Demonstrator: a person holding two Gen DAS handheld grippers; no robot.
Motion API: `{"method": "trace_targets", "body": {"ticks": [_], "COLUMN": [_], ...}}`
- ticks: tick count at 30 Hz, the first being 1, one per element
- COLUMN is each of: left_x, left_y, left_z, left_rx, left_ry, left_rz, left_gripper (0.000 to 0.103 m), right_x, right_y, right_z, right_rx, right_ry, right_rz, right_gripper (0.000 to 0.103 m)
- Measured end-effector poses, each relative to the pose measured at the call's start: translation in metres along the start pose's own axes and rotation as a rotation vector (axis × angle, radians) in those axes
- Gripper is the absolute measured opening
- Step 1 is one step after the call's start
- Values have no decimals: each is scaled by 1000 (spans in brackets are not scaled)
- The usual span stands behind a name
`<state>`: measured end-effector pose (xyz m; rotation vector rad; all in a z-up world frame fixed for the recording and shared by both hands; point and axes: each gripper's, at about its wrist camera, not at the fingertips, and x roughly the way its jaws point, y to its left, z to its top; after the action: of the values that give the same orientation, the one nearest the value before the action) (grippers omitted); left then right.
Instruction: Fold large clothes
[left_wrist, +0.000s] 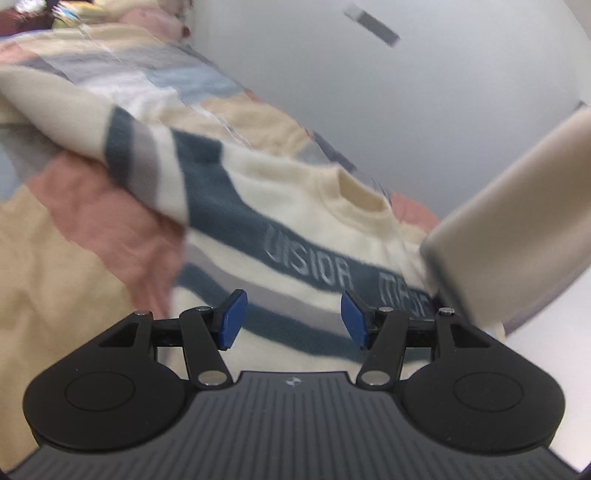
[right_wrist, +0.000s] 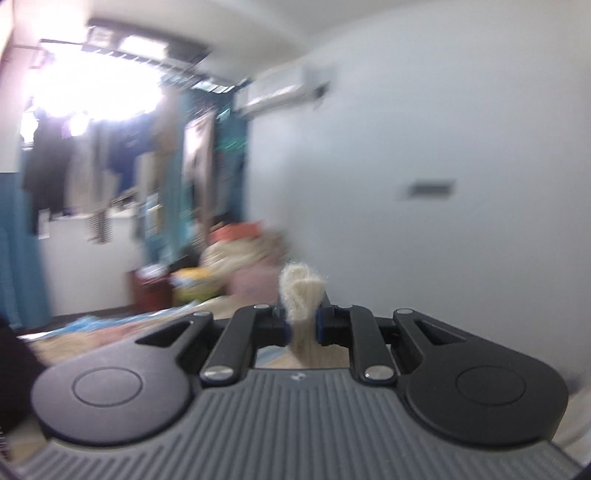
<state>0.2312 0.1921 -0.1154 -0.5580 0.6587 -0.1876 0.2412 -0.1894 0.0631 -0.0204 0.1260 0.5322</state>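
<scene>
my left gripper (left_wrist: 293, 319) has its blue pads (left_wrist: 233, 319) spread wide apart with nothing between them, hovering over the front of the sweater (left_wrist: 295, 206). my right gripper (right_wrist: 301, 325) is clamped tight on a bunched fold of cream knit (right_wrist: 301, 291); a fuzzy tuft of it sticks up above the fingers and the rest hangs down below them.

the sweater is cream with dark teal and grey stripes. across the widest teal band i can read "vision" in pale letters (left_wrist: 308, 260), then a second word starting with "m" that is cut off by a beige block-like object (left_wrist: 517, 221) at the right; i cannot tell what that object is. the cream round collar (left_wrist: 360, 195) faces away from me. one side of the sweater is lifted and folded over at the left, showing its striped edge (left_wrist: 129, 151).

it lies on a bed with a patchwork cover (left_wrist: 74, 240) in pink, tan, pale blue and white blocks. beyond the bed is a plain white wall (left_wrist: 406, 92).

the right wrist view is blurred: an air conditioner (right_wrist: 280, 88) high on the wall, clothes hanging (right_wrist: 122, 155) under a very bright light, and a heap of pink, cream and yellow bedding (right_wrist: 236, 266) at the far end of the bed.
</scene>
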Motion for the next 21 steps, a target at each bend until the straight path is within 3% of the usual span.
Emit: {"method": "trace_targets", "body": {"ticks": [4, 8, 14, 16, 18, 21], "left_x": [-9, -13, -3, -2, -4, -14], "left_y": [18, 37, 39, 37, 38, 34], "left_z": [13, 19, 20, 20, 21, 19], "left_rx": [-38, -91, -75, -70, -73, -80], "left_ry": [-34, -49, -28, -27, -28, -25], "left_rz": [4, 22, 17, 13, 5, -36], "left_gripper": [62, 62, 62, 62, 62, 62], "right_x": [29, 48, 52, 47, 38, 23], "right_y": [58, 84, 114, 117, 117, 119], "right_z": [-74, -141, -194, -199, -199, -198], "right_rx": [-52, 13, 83, 99, 117, 144], "right_ry": [150, 298, 456, 483, 499, 556], "right_rz": [55, 89, 202, 238, 269, 326], "right_gripper": [16, 16, 20, 27, 49, 60]}}
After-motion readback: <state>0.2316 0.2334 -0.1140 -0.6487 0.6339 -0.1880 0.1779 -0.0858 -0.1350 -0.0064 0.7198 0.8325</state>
